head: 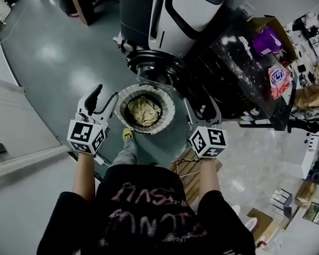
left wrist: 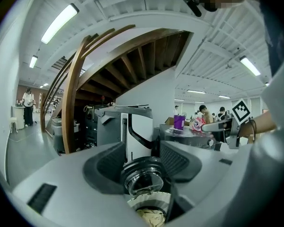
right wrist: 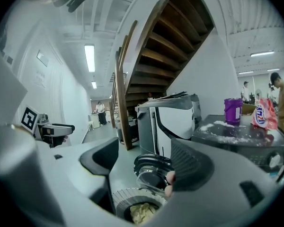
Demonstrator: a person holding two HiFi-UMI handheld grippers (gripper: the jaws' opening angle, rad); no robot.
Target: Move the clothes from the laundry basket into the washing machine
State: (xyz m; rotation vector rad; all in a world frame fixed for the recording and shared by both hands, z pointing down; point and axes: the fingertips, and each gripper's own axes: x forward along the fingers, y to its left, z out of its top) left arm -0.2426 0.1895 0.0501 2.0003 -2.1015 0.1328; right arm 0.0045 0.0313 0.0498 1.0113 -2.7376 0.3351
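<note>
left gripper: you hold its jaws about half apart with nothing between them, an opening ready to close on cloth.
right gripper: its jaws stand wider and it is also empty. There is a small pinkish spot at its right pad; I cannot tell what it is.
clothes: a pale yellow bundle, all of it in the basket, below and ahead of both sets of fingers and touching neither.
basket: round with a white rim, on the floor between your two grippers. It sits just before the washer, likely so each lift is short.
door: glass, swung open just beyond the fingertips, over the basket's far rim. It is left open so a load can go straight in.
washer: it stands past the door, and the drum's inside is not visible.
step (judged): you are reaching down for a grab. As things lie, no clothes are out of the basket.
next (judged): lower both grippers into the bundle, then close them.
risk (judged): the open door hangs close above the lifting path, and cloth may snag on it.
</note>
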